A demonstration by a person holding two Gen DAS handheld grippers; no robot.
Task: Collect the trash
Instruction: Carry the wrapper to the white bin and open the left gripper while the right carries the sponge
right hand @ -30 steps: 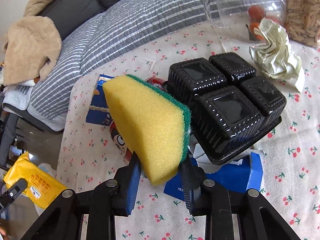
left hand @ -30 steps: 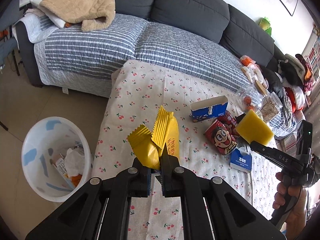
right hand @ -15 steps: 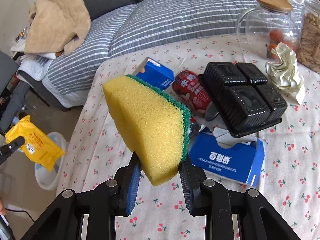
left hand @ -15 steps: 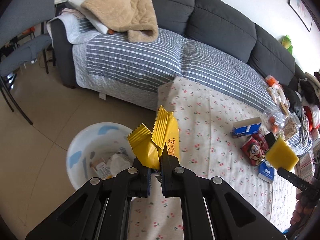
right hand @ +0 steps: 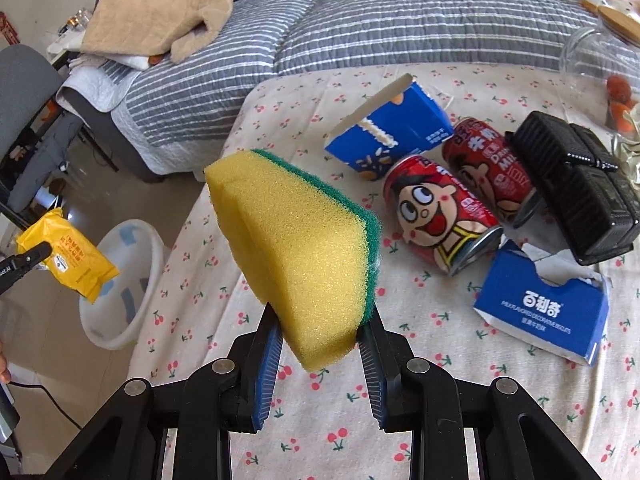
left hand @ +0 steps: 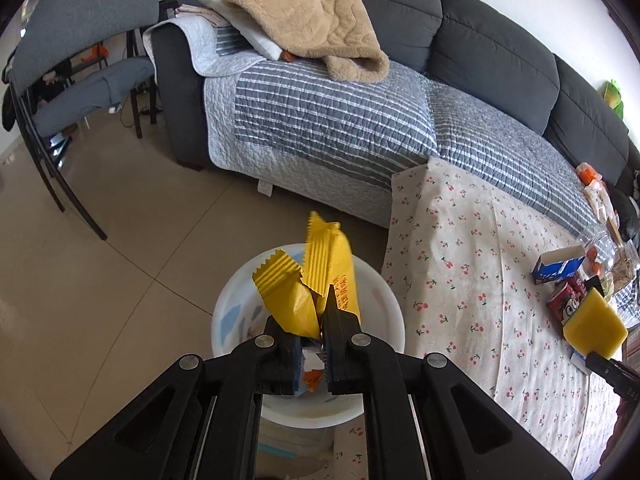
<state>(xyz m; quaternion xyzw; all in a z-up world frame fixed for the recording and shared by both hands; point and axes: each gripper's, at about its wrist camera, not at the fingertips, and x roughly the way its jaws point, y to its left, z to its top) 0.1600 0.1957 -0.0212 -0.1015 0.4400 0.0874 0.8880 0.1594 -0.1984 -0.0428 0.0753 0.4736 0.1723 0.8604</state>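
Here, left gripper (left hand: 308, 344) clamps yellow wrapper (left hand: 316, 280) over bin (left hand: 390, 320); right gripper (right hand: 320, 344) grips sponge (right hand: 296, 244) above tablecloth (right hand: 440, 400).

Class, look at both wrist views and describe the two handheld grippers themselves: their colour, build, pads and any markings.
Both the left gripper and the right gripper are matte black, with angular linkage arms joined by round silver pivot bolts. Each finger carries a ribbed blue pad inside. White lettering marks the right gripper's body in the left view.
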